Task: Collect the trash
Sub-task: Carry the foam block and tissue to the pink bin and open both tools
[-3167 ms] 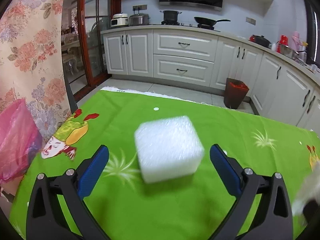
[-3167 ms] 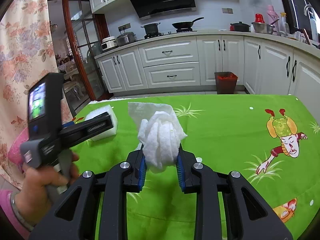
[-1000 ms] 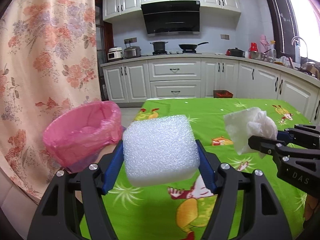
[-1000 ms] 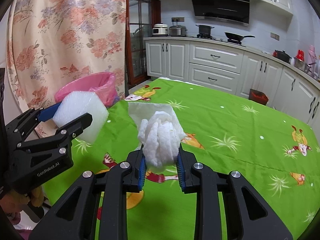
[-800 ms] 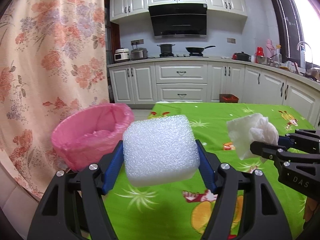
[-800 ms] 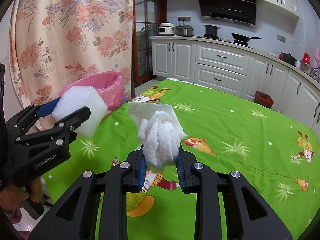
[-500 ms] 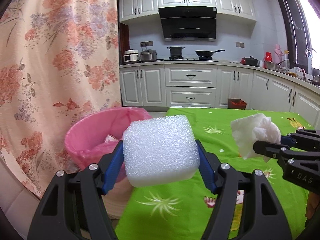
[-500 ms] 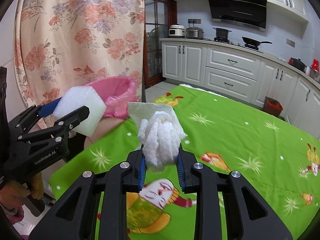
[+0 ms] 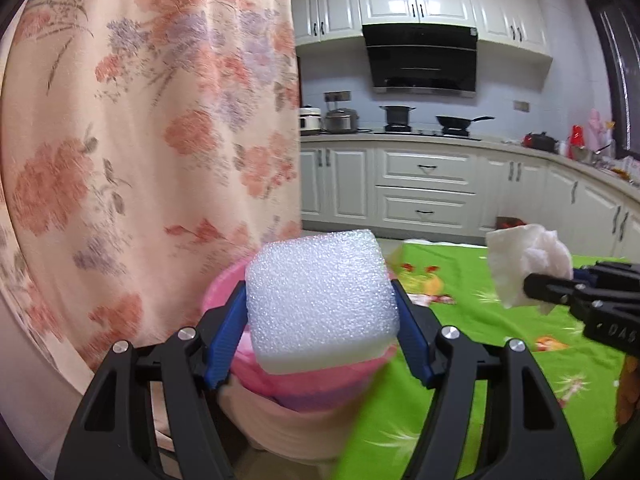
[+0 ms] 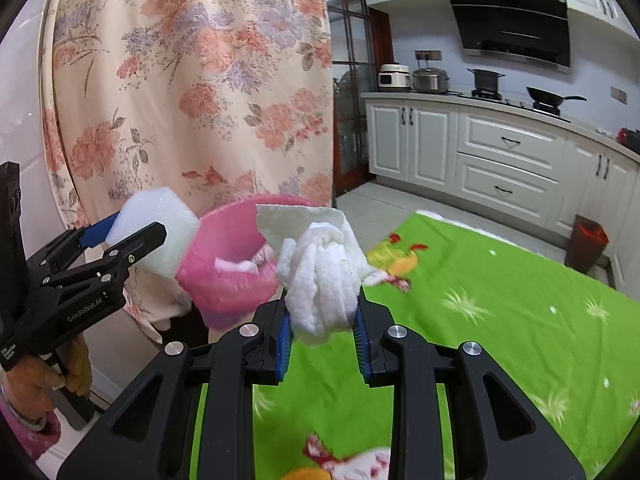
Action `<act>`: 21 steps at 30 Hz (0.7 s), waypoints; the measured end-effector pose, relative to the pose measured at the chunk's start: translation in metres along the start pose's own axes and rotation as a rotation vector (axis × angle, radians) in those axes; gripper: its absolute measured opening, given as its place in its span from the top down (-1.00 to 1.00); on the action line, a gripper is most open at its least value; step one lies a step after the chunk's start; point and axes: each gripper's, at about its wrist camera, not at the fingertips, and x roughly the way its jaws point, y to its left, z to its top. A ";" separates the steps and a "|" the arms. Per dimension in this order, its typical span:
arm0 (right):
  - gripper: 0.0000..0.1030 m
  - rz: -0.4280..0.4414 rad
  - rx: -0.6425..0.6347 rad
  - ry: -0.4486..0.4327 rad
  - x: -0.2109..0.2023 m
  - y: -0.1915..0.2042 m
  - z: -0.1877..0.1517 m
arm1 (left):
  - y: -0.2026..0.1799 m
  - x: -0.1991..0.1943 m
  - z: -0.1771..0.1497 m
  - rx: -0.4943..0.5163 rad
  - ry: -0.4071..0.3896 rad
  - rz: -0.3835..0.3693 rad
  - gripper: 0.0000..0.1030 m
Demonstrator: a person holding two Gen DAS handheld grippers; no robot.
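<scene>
White foam fills your left claw: the foam block sits squarely between the two blue pads, which press on its sides, and it hangs in front of the pink-lined bin, covering most of the bin's mouth in the left wrist view. From the right wrist view the same block sits just left of the bin's rim, beside rather than over the opening, as far as you can judge from that angle.

Your right claw is nearly closed, its pads pinching a crumpled paper towel that stands up out of the grip. The towel is held above the near corner of the table, covered in a green cartoon-print cloth, with the bin just beyond it to the left. Some white scraps already lie inside the pink liner.

A floral curtain hangs behind the bin. Your left hand is visible on the left claw's handle.
</scene>
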 end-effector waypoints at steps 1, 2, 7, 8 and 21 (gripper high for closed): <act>0.48 0.005 -0.005 -0.001 0.004 0.001 0.004 | 0.004 0.003 0.003 0.007 -0.004 0.012 -0.30; 0.48 0.012 -0.009 -0.001 0.009 0.002 0.009 | 0.007 0.006 0.006 0.012 -0.006 0.023 -0.30; 0.48 0.045 -0.029 0.007 0.036 0.009 0.031 | 0.028 0.030 0.021 -0.022 0.007 0.043 -0.30; 0.48 0.051 -0.036 0.009 0.042 0.012 0.037 | 0.030 0.034 0.023 -0.029 0.012 0.046 -0.30; 0.46 0.098 -0.036 0.045 0.126 0.028 0.086 | 0.062 0.101 0.044 -0.106 0.065 0.057 -0.31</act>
